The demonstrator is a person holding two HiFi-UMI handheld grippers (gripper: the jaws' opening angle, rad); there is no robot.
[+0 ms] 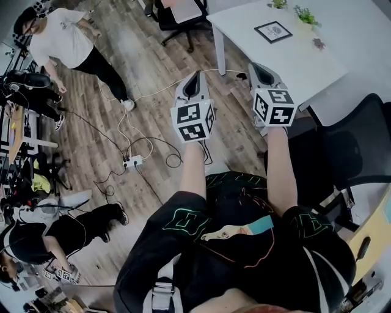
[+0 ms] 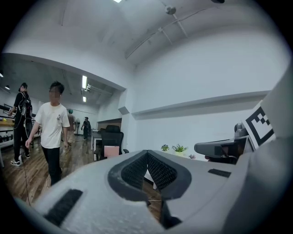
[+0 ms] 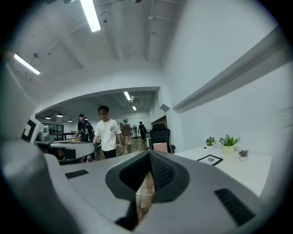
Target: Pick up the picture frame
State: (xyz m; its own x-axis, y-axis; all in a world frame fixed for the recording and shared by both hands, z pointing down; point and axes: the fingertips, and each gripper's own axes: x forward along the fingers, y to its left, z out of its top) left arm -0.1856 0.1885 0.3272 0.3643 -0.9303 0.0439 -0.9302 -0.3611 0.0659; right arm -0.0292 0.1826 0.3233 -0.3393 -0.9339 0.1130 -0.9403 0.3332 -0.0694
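My left claw [image 1: 194, 79] is closed. Its two ribbed pads meet at the tip with nothing between them, and its own view looks past them into the room. My right claw [image 1: 261, 68] is closed the same way, pads pressed together and empty. I hold both out in front of me, side by side and a little apart. The left one is over the wooden floor [image 1: 153, 73] and the right one is by the near edge of the white table [image 1: 342, 61].

The picture frame [image 1: 273, 31] lies flat on the table, farther off than either claw and slightly right of the right one, well apart from both. It has a dark border and a pale middle. Farther back, to the right of the frame, stands a potted plant [image 1: 307, 16] in a light pot, with a second green plant [image 1: 279, 3] just left of it. A small dark plant [image 1: 318, 43] sits on the table to the right of the frame. In the right gripper view the frame shows to the right of the closed pads, with the plants behind it.

An office chair [image 1: 180, 15] stands at the far left end of the table. A person in a white shirt [image 1: 61, 36] stands on the floor at the far left. A power strip [image 1: 133, 162] with trailing cables lies on the floor left of my left claw. A black chair [image 1: 360, 140] stands at my near right, beside the table.
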